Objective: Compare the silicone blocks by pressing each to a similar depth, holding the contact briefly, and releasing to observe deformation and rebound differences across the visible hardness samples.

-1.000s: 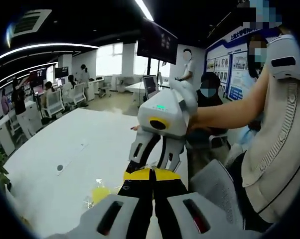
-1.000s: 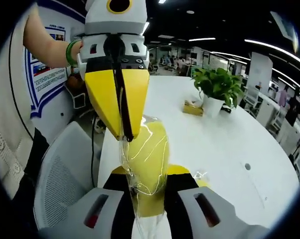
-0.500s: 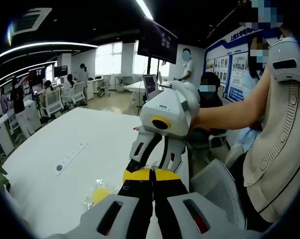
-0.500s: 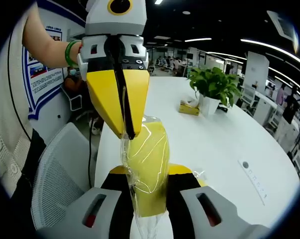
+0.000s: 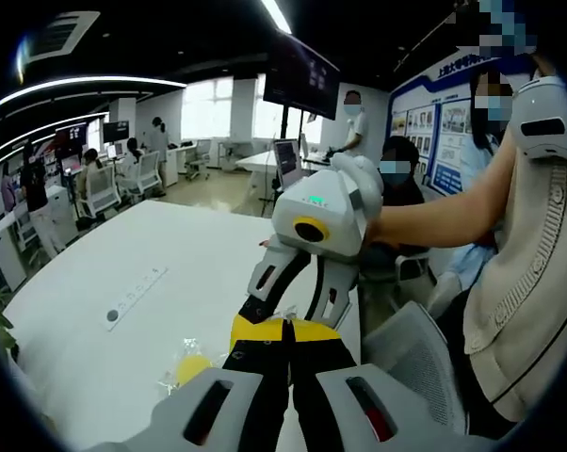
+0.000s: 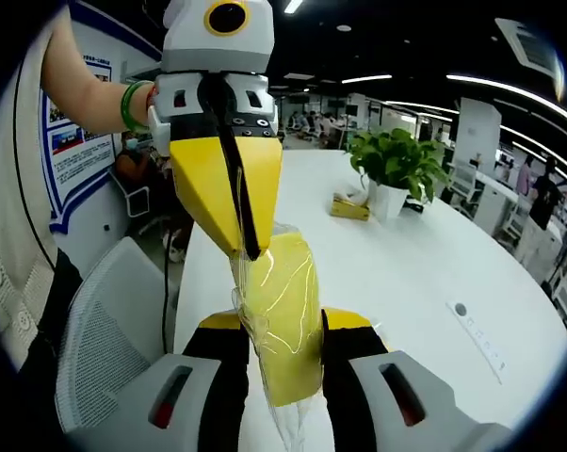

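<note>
Right now the right gripper [image 6: 279,325] is clamping a yellow silicone block [image 6: 282,315] wrapped in clear plastic film, its two black jaws pressing against the block's sides, with the block standing upright between them above the white table [image 6: 406,264]. Coming in from above in the right gripper view, the left gripper [image 6: 238,247] is pointing down with its yellow jaws drawn together, their tips meeting the film at the top of the block. In the left gripper view, that gripper's own dark jaws are sitting tight against each other at the bottom, facing the right gripper [image 5: 288,315], which a person's hand [image 5: 382,221] is holding. Another yellow block [image 5: 191,365] in clear wrap is lying on the table [image 5: 142,282] to the lower left, well apart from both tools. A potted plant [image 6: 398,169] is standing on the table farther back, with a small yellow box [image 6: 349,207] just beside it, and a white mesh chair [image 6: 105,348] is sitting next to the table edge.
</note>
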### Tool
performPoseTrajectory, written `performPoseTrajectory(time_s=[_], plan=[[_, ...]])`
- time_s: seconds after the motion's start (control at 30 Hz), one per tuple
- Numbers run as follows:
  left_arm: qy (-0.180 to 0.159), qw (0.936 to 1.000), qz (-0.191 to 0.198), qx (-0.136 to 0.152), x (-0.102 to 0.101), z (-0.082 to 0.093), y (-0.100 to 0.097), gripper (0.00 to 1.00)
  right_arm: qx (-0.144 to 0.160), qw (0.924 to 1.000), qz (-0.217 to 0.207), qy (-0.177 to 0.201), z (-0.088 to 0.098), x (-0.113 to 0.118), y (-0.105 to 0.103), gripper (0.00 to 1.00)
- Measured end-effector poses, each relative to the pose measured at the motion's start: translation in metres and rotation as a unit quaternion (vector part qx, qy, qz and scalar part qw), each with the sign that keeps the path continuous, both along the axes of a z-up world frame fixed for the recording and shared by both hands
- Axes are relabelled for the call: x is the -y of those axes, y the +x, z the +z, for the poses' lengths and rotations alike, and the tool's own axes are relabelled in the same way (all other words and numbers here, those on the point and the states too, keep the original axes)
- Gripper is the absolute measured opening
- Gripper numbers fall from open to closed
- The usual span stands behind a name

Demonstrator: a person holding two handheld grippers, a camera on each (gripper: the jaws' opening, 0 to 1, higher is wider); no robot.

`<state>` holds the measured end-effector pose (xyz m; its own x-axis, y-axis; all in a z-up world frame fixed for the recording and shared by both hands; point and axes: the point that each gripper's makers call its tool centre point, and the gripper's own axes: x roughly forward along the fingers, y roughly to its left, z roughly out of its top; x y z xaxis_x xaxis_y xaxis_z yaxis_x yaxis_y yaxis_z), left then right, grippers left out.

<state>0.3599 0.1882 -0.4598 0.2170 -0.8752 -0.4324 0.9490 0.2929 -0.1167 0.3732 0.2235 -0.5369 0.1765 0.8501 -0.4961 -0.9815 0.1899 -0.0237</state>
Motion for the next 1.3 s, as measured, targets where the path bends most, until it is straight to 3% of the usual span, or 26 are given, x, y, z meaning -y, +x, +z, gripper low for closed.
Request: performPoseTrajectory(time_s=[0.6, 1.3], plan=[[-0.005, 0.9997, 0.020, -0.015, -0.002, -0.002, 0.010, 0.00, 0.000, 0.9995, -0.019, 0.026, 0.002, 0.000, 0.006, 0.38], [-0.018, 0.9983, 0.049, -0.025, -0.004, 0.002, 0.018, 0.00, 0.007, 0.9952, -0.071, 0.067, 0.009, 0.008, 0.018, 0.57]])
